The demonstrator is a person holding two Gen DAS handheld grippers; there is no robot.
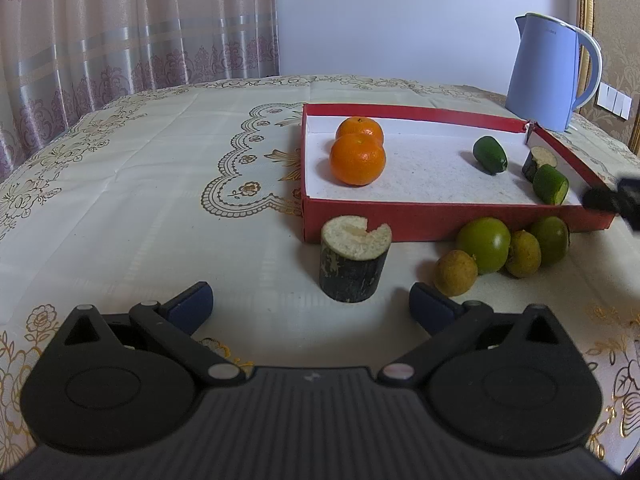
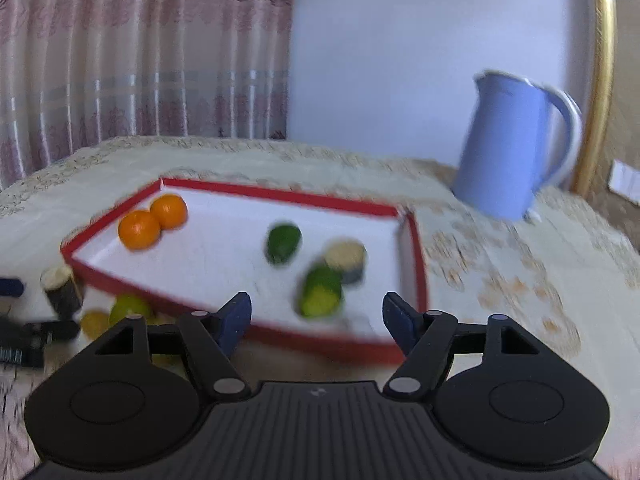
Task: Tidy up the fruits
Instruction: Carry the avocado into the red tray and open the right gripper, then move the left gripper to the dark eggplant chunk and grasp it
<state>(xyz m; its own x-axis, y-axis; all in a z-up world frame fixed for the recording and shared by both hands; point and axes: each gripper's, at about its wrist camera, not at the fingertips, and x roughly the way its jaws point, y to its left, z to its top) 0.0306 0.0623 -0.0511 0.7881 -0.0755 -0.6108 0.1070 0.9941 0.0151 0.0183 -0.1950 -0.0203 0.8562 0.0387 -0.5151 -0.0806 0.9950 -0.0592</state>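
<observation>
Both hand-held grippers open, holding nothing

Left hand-held gripper point(image 1: 311, 296) gapes before a dark cut cane stump point(image 1: 354, 258); right hand-held gripper point(image 2: 317, 314) gapes over the shallow red cardboard tray point(image 2: 320, 338).

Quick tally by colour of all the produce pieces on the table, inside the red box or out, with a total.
Orange fruits: 2, both in the red box, one in front of the other.
Green pieces: 4, two in the box, two outside.
Yellowish fruits: 2, outside.
Dark-skinned cut stubs: 2, one in the box, one outside.
Total: 10
</observation>
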